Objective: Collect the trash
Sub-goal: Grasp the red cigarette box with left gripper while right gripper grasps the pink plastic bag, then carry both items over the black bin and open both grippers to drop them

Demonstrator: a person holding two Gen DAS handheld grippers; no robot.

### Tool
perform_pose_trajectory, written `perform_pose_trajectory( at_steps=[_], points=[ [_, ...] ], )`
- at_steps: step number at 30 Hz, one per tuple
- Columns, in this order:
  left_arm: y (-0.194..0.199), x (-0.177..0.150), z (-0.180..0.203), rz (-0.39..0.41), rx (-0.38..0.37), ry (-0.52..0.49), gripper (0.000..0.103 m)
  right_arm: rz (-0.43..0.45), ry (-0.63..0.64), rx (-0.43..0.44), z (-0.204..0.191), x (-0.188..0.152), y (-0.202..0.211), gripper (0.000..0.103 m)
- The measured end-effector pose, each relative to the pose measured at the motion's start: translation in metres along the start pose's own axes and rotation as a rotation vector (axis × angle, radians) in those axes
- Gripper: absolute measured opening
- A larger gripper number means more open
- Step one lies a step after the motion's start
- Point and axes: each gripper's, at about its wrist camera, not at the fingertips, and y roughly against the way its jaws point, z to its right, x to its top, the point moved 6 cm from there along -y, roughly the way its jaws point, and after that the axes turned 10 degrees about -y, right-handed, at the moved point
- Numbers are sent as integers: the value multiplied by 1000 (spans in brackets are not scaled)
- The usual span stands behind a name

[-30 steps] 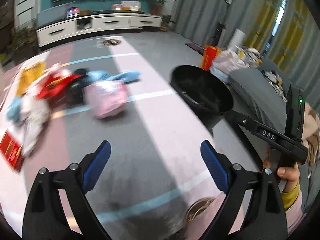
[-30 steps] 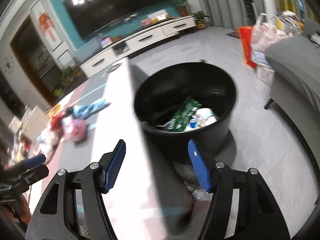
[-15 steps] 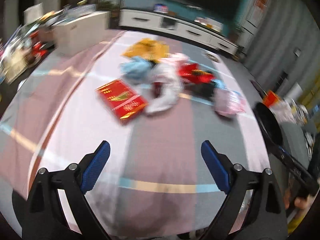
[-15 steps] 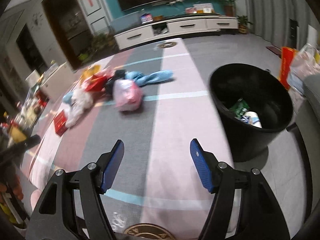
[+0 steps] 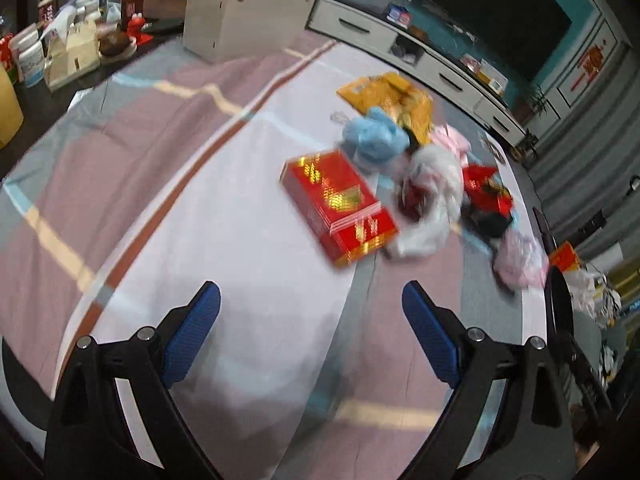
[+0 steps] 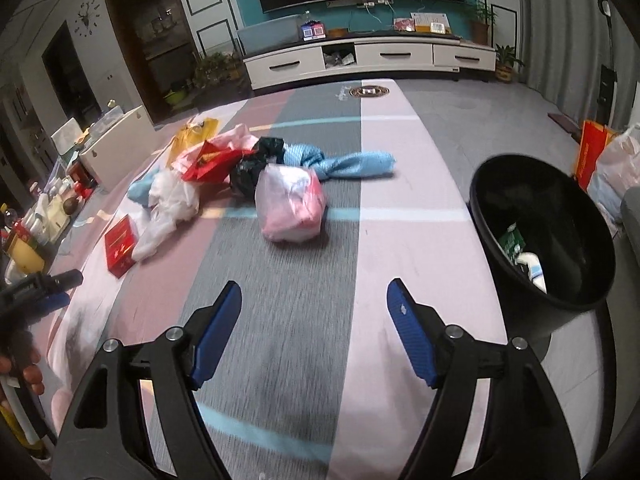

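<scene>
Trash lies in a pile on the striped cloth [image 6: 280, 300]: a red box [image 5: 340, 206] [image 6: 119, 247], a white bag [image 5: 434, 196] [image 6: 168, 204], a pink bag [image 6: 290, 206] [image 5: 520, 258], a blue bundle [image 6: 344, 164], a black bag [image 6: 256, 164], a red wrapper [image 6: 208, 164] and a yellow bag [image 5: 394, 100]. A black bin [image 6: 544, 236] with some trash inside stands at the right edge. My left gripper [image 5: 312, 336] is open and empty, short of the red box. My right gripper [image 6: 314, 336] is open and empty, short of the pink bag.
A white box [image 5: 244, 18] and small bottles and cartons [image 5: 60, 52] stand on a dark table at the far left. A white TV cabinet [image 6: 360, 58] lines the back wall. Bags [image 6: 612, 160] lie on the floor beyond the bin.
Both grippers swung left, away from the bin, toward the trash pile. The red box is now nearer in the left wrist view. Both stayed open and empty.
</scene>
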Motion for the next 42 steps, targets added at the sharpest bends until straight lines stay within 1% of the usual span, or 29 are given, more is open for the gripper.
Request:
perform_pose_trajectory(
  at_steps=[2,3,4,6,8,9,11,16,21,24,25,26,28,30,32,33,35,39,42],
  points=[
    [-8,12,0,14,46,11,92,18,1,17,-5,8,-8,76],
    [-12,18,1,15,59,24,92,24,2,21,-6,12,-11,80],
    [-20,27,4,13,65,43,92,32,3,25,-8,16,-15,80],
    [-30,36,7,9,84,50,92,40,5,35,-11,24,-23,81],
    [-42,47,13,4,111,30,92,47,3,43,-14,32,-30,82],
    [-50,51,16,-6,143,16,92,51,5,40,-14,36,-35,84],
    [-60,56,17,-22,176,4,92,48,5,34,-15,42,-43,85],
    [-78,60,23,-56,216,-10,92,30,8,45,-17,50,-62,85],
    [-90,59,26,-87,289,-51,92,15,31,43,-23,48,-73,85],
    [-92,55,26,-97,300,-69,92,15,50,29,-25,46,-76,85],
    [-91,53,26,-95,301,-73,88,18,51,29,-25,45,-76,85],
    [-90,51,27,-89,294,-78,80,19,52,29,-25,45,-75,83],
    [-86,50,29,-82,290,-94,73,9,45,34,-24,43,-75,76],
    [-82,46,32,-78,277,-112,67,-11,31,38,-23,42,-76,60],
    [-80,42,34,-74,269,-119,65,-27,19,45,-21,40,-77,51],
    [-76,39,35,-68,258,-126,62,-31,14,57,-21,39,-76,45],
    [-72,35,37,-62,249,-142,59,-29,15,60,-21,37,-74,41],
    [-52,26,43,-25,221,-184,58,-29,2,92,-19,30,-62,34],
    [-23,19,52,31,213,-249,58,-14,-8,113,-18,27,-47,33]
  ],
)
